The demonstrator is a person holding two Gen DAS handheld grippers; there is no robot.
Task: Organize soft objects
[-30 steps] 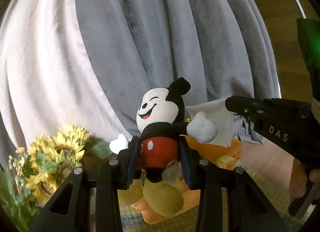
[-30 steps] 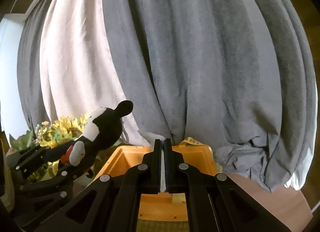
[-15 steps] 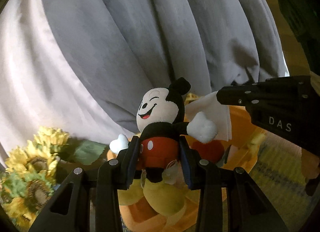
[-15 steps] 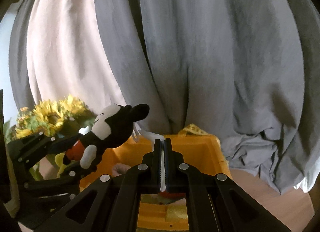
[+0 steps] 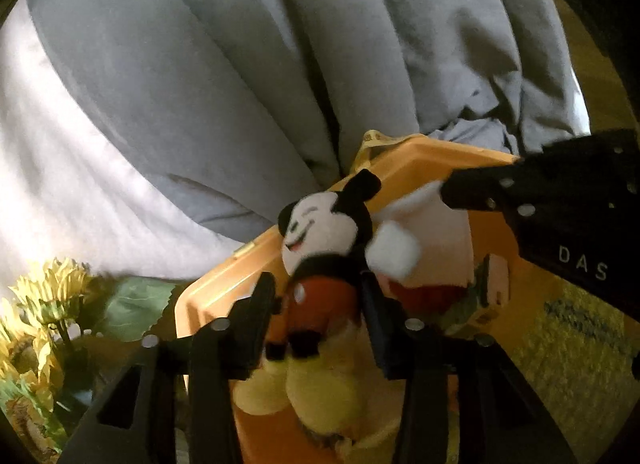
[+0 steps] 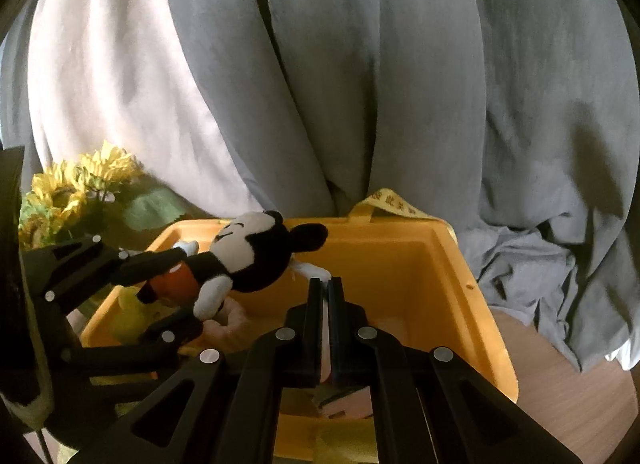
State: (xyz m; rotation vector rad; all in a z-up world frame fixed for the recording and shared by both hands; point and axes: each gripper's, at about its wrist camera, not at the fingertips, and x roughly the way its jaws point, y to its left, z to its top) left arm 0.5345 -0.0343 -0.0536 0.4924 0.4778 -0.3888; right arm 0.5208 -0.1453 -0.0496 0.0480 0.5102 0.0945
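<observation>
left gripper (image 5: 316, 304) fingers now loosening off mouse plush (image 5: 324, 248), lower over bin (image 6: 400, 248); right gripper (image 6: 329, 292) pinching cloth (image 5: 436, 232).

Your plush (image 5: 320, 232) is blurred; gripper fingers (image 5: 256, 316) hide its sides, and the cloth's (image 6: 326, 328) lower end stays hidden.

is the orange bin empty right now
No, the orange bin already holds soft things, among them a red-and-white item lying behind the mouse plush.
</observation>
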